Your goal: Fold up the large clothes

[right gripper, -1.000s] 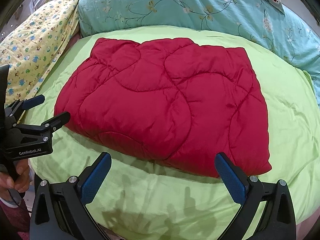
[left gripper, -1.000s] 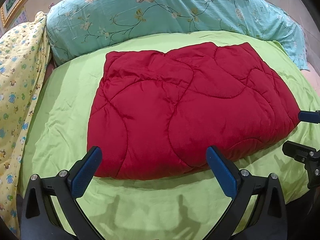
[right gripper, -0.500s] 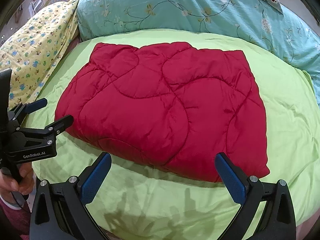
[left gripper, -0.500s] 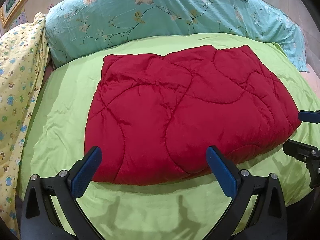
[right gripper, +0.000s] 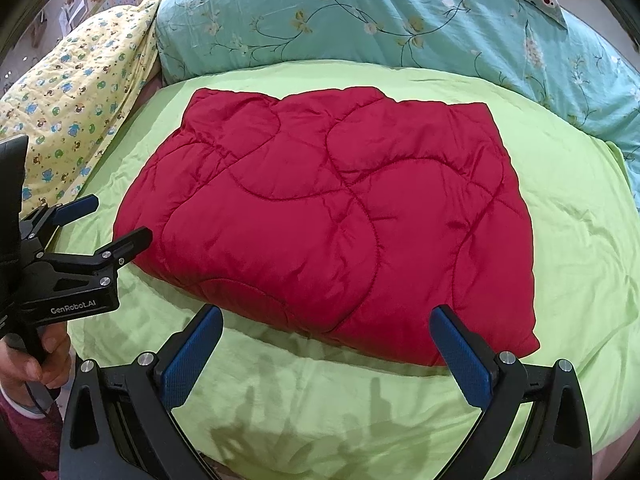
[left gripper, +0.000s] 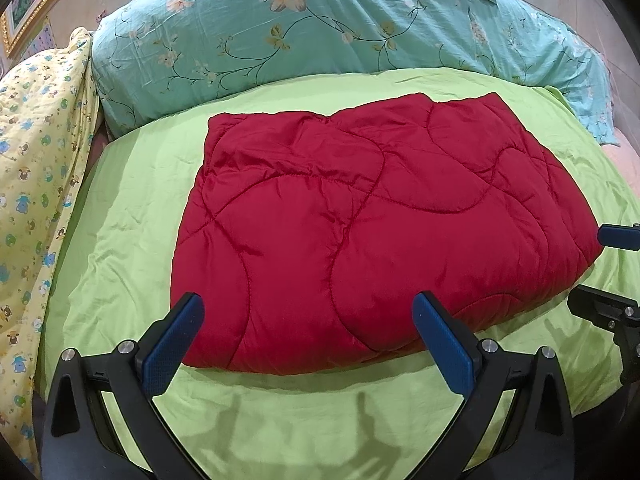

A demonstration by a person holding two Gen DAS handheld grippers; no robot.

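Observation:
A folded red quilted garment (left gripper: pixel 368 232) lies flat on the lime green sheet (left gripper: pixel 132 216), and shows in the right wrist view (right gripper: pixel 332 220) too. My left gripper (left gripper: pixel 308 336) is open and empty, hovering just above the garment's near edge. My right gripper (right gripper: pixel 326 344) is open and empty, near the garment's near edge at its right end. The left gripper also shows in the right wrist view (right gripper: pixel 106 220), open, beside the garment's left corner. The right gripper shows at the right edge of the left wrist view (left gripper: pixel 604 272), open.
A teal floral pillow (left gripper: pixel 320 28) lies behind the garment. A yellow patterned blanket (left gripper: pixel 36 160) is bunched at the left. The green sheet (right gripper: pixel 580 280) surrounds the garment. A framed picture (left gripper: pixel 24 4) hangs on the far wall.
Both grippers have drawn back slightly from the garment and stayed open. The garment has not changed shape.

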